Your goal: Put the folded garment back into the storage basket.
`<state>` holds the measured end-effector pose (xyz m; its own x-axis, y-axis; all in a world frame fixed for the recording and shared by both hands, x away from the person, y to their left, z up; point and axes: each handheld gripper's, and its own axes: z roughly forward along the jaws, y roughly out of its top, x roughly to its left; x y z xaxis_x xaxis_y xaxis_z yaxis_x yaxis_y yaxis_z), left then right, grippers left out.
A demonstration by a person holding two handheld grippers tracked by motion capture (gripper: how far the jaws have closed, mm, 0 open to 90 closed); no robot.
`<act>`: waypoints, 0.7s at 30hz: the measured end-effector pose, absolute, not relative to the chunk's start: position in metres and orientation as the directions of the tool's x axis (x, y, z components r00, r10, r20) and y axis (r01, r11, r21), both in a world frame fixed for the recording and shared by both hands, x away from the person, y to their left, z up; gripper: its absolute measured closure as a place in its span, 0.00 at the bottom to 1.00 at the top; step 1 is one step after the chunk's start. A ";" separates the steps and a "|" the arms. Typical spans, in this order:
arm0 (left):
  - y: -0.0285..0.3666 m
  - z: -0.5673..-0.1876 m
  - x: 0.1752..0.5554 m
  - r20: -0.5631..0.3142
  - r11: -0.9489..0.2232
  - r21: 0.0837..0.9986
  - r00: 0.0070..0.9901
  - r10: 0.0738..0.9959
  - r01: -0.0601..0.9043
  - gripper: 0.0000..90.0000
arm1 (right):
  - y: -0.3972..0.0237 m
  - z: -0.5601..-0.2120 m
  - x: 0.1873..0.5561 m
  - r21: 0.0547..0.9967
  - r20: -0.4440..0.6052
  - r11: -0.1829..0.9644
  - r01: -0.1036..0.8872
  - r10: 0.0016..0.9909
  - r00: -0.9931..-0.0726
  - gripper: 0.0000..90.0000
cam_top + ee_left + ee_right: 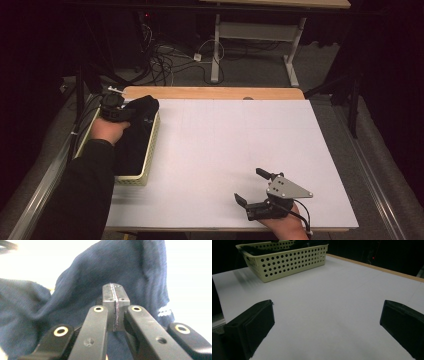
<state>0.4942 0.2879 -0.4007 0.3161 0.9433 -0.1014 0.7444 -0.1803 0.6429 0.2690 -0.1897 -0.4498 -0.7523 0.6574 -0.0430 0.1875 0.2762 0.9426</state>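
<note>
A dark blue garment (pixel 143 107) lies in a pale yellow perforated basket (pixel 150 150) at the table's left, and its far end is pulled up above the rim. My left gripper (pixel 125 113) is at that raised end, held by a hand in a black sleeve. In the left gripper view the jaws (pixel 115 293) are pressed together with a thin edge of the blue garment (pixel 112 262) pinched between the pads; a white mark (pixel 165 311) shows on the cloth. My right gripper (pixel 251 186) rests open near the table's front edge, nothing between its fingers (pixel 254 325).
The white table sheet (pixel 225 140) stretches bare between basket and right gripper. The basket (pixel 287 265) stands far ahead and to the left of the right gripper's jaws. A wooden strip (pixel 215 93) runs along the far edge. Beyond it are floor cables (pixel 165 60) and another table's legs (pixel 216 50).
</note>
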 end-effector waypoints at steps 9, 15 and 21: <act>0.268 -0.430 0.523 -0.105 -0.186 0.582 0.299 0.948 0.792 0.97 | -0.192 -0.449 0.269 0.943 -0.049 0.277 0.183 0.661 -0.748 0.00; 0.261 -0.455 0.536 -0.105 -0.202 0.540 0.303 0.947 0.817 0.97 | -0.194 -0.453 0.272 0.939 -0.038 0.277 0.202 0.671 -0.741 0.00; 0.261 -0.461 0.536 -0.108 -0.205 0.527 0.304 0.946 0.825 0.97 | -0.195 -0.456 0.274 0.936 -0.037 0.282 0.210 0.673 -0.739 0.00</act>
